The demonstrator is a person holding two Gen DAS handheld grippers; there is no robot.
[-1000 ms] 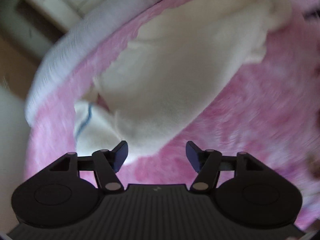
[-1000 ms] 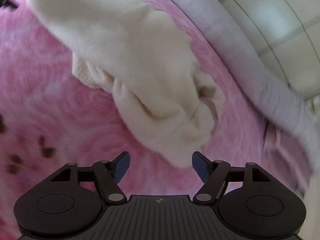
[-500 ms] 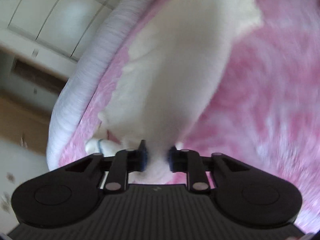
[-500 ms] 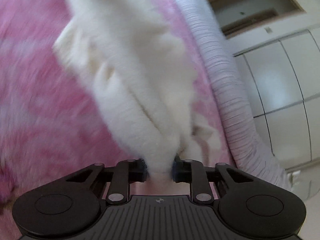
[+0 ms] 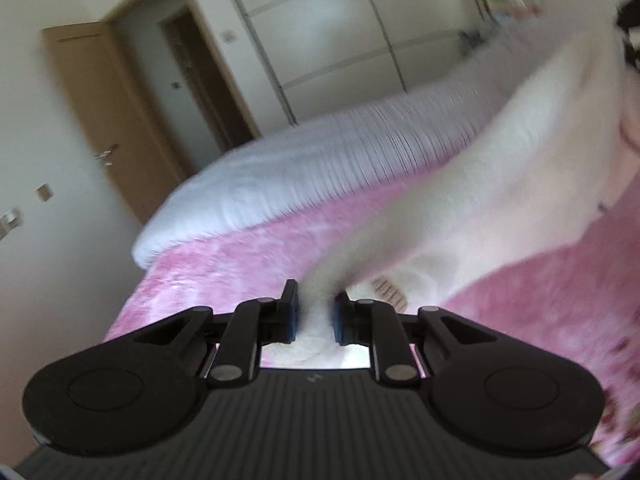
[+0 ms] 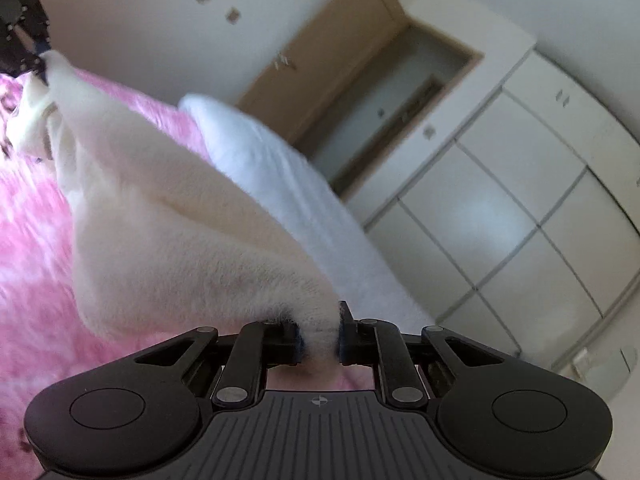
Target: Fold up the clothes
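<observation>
Left wrist view shows the left gripper (image 5: 314, 316) clenched on the white fleece garment (image 5: 500, 184), stretched taut above the pink blanket (image 5: 560, 300) to the right gripper (image 6: 320, 336), likewise clamped on it. Thick pile could slip from either pinch; blur and bunching hide its sleeves and lower edge.

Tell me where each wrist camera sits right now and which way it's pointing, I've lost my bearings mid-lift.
Left wrist: rides on the left gripper, looks along its fingers across the pink blanket toward the brown door; its jaws pinch the white garment.
Right wrist: rides on the right gripper, faces the white cupboards and the doorway; it clamps the same garment, and the left gripper shows far off at top left.
Shared: the garment stretched between both grippers, blanket, white bedding, door.
</observation>
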